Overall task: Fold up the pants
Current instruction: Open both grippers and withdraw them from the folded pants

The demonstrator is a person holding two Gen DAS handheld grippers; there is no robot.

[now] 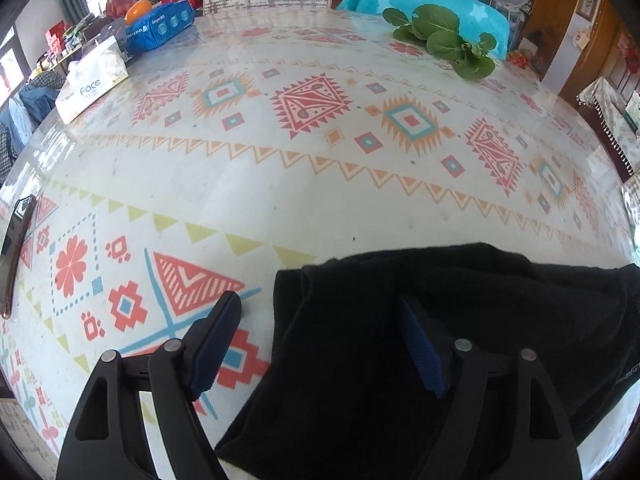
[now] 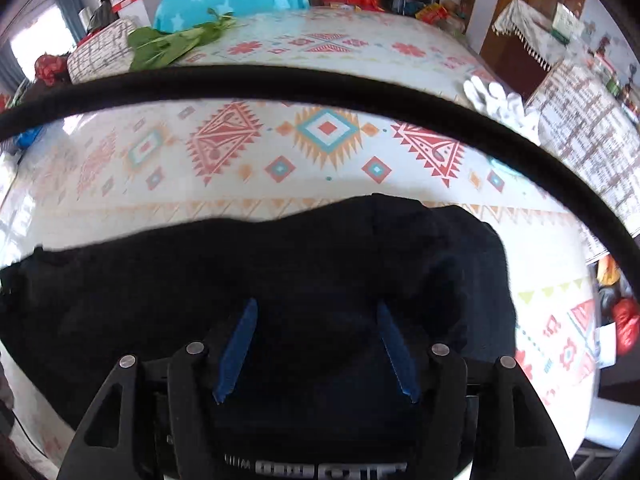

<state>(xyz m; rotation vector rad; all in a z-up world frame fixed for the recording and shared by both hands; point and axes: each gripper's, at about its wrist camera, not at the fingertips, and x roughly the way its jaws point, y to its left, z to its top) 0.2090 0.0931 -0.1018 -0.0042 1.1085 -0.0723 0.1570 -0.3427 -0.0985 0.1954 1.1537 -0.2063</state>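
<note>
The black pants (image 1: 460, 320) lie bunched in a folded heap on the patterned tablecloth (image 1: 320, 184), near its front edge. My left gripper (image 1: 318, 302) stands open over the heap's left edge, with one blue-padded finger above the bare cloth and the other above the fabric. Nothing is pinched between its pads. In the right wrist view the pants (image 2: 280, 260) fill the lower half, a waistband label showing at the bottom. My right gripper (image 2: 317, 306) hovers open above the middle of the heap, pads apart from the fabric.
A black cable (image 2: 320, 84) arcs across the right wrist view. A tissue box (image 1: 92, 84), a blue pack (image 1: 160, 28) and leafy greens (image 1: 444, 40) sit at the far side. A phone (image 1: 16, 252) lies at the left edge, white gloves (image 2: 500, 104) at the right.
</note>
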